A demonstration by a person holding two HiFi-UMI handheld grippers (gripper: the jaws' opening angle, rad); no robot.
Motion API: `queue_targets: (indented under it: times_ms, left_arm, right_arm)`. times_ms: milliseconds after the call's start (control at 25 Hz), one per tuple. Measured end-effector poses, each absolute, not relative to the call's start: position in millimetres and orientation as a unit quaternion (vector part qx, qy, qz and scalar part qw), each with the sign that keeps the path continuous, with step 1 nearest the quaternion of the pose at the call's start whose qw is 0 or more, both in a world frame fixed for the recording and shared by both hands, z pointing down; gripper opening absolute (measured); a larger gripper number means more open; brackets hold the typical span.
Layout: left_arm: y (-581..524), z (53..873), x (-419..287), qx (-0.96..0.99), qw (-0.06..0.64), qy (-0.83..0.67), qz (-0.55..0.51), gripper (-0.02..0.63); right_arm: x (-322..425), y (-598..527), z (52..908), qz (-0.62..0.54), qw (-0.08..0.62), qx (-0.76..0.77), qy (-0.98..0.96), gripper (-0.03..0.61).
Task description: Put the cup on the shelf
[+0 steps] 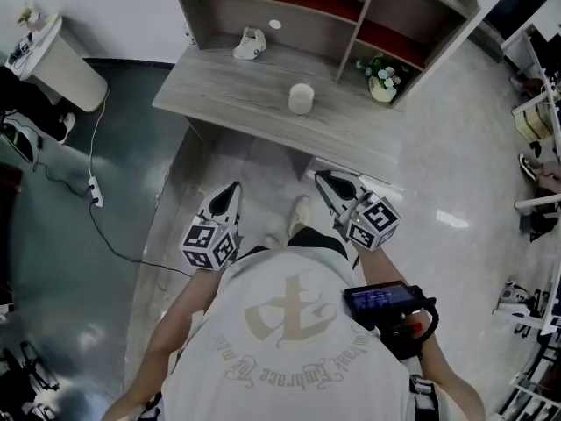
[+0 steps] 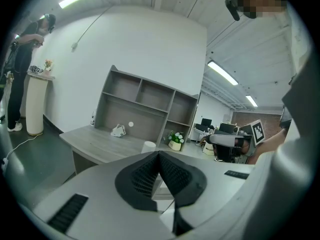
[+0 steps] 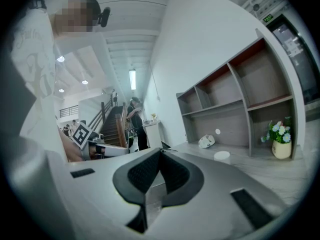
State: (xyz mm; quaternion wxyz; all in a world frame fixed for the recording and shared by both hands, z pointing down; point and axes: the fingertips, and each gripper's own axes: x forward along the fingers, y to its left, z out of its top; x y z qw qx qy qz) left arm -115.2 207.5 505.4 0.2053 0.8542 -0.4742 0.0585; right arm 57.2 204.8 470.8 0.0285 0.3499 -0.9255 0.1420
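Observation:
A white cup (image 1: 301,98) stands upright near the middle of the grey desk (image 1: 228,103); it also shows small in both gripper views (image 2: 148,146) (image 3: 221,155). The open-fronted shelf unit (image 1: 351,11) rises at the back of the desk (image 2: 145,109) (image 3: 240,99). My left gripper (image 1: 230,191) and right gripper (image 1: 326,181) hang side by side over the floor, short of the desk's front edge. Both are shut with nothing between the jaws (image 2: 159,156) (image 3: 160,154). Neither touches the cup.
A small white object (image 1: 250,44) lies at the desk's back left. A flower pot (image 1: 383,79) sits at the shelf unit's right end. A white pedestal (image 1: 66,68), a floor cable with a power strip (image 1: 92,191), and a standing person (image 2: 22,79) are at the left.

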Motion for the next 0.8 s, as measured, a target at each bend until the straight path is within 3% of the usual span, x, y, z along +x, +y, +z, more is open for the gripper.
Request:
queue_targets:
  times_ms: [800]
  left_arm:
    - [199.9,510.5,-114.2,0.857,0.213,-0.465,0.067,0.002]
  right_arm:
    - [73.2,188.4,482.2,0.161,0.036,0.403,-0.900,0.005]
